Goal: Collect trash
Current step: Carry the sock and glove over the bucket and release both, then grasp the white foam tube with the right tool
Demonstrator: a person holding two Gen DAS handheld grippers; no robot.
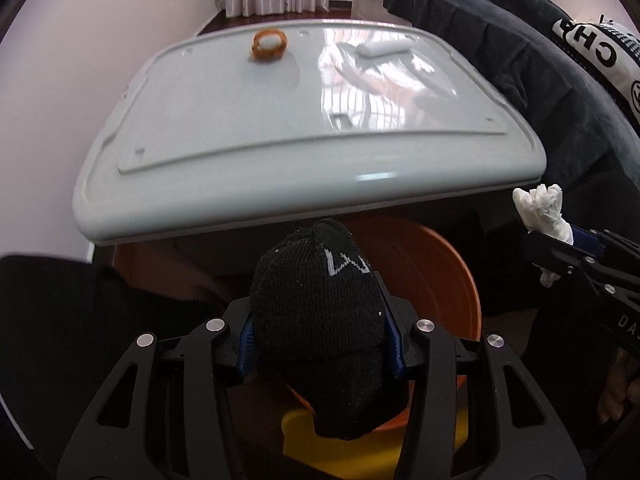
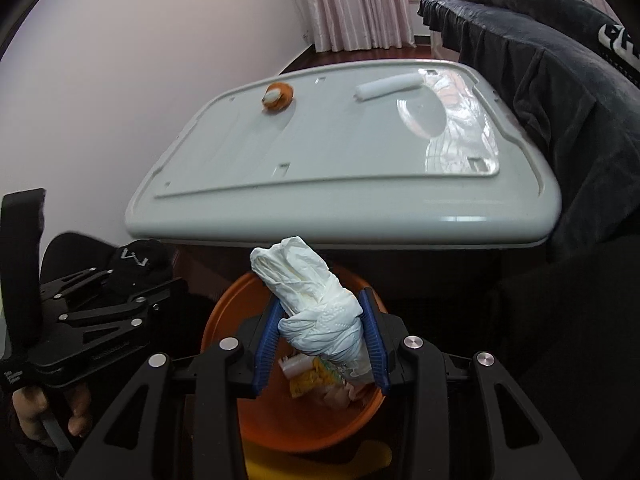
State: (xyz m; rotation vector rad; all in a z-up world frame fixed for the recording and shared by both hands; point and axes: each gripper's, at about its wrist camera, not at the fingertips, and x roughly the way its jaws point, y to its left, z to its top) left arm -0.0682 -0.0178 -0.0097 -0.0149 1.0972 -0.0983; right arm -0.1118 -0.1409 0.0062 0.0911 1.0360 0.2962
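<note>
My left gripper [image 1: 320, 340] is shut on a black knitted sock [image 1: 320, 312] with a white mark and holds it above the orange bin [image 1: 452, 280]. My right gripper [image 2: 322, 340] is shut on a crumpled white tissue wad [image 2: 316, 304] above the same orange bin [image 2: 224, 320], which holds wrappers and scraps [image 2: 316, 376]. The right gripper with the tissue [image 1: 544, 212] shows at the right of the left wrist view. The left gripper with the sock [image 2: 136, 260] shows at the left of the right wrist view.
A white table [image 1: 240, 128] stands beyond the bin, carrying an orange peel [image 1: 269, 44] and a white rolled tissue [image 1: 384, 46]. A black jacket [image 1: 520, 60] hangs at its right side. A pale wall is at left. A yellow object [image 1: 360, 440] lies under the bin.
</note>
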